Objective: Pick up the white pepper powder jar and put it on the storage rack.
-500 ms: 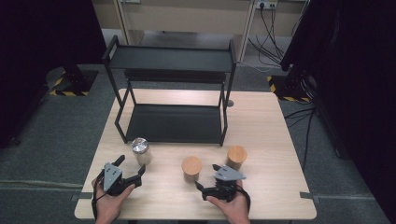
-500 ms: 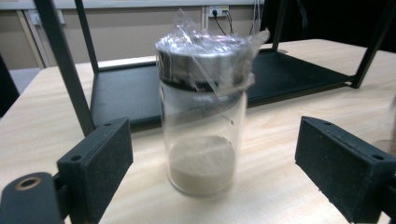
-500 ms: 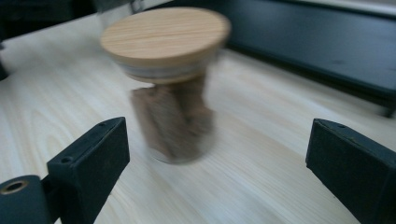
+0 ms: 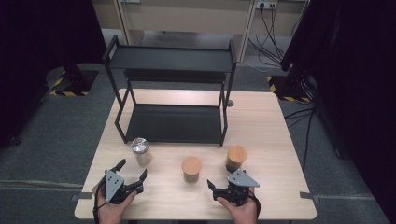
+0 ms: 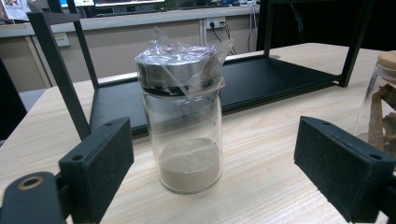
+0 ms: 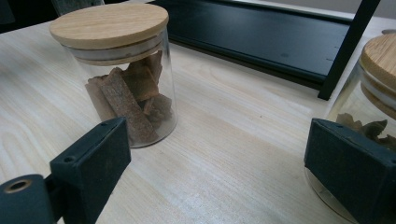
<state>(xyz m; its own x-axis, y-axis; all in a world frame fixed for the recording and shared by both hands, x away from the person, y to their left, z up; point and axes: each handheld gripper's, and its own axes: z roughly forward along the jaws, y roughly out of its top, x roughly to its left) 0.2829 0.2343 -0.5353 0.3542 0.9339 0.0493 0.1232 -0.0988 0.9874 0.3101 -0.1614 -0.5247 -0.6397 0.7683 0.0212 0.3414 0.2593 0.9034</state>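
We have the left gripper spread wide, lined up on the metal-lidded jar at the near left of the worktop. It's glass, smooth, probably slippery and breakable, light with a little pale powder; we'd squeeze mid-body, below the crinkled plastic wrap. The right gripper is open too, holding nothing.

My left gripper is black, like the rack. The counter is pale wood-grain. One clear jar has a silver lid; two jars have tan wooden lids.
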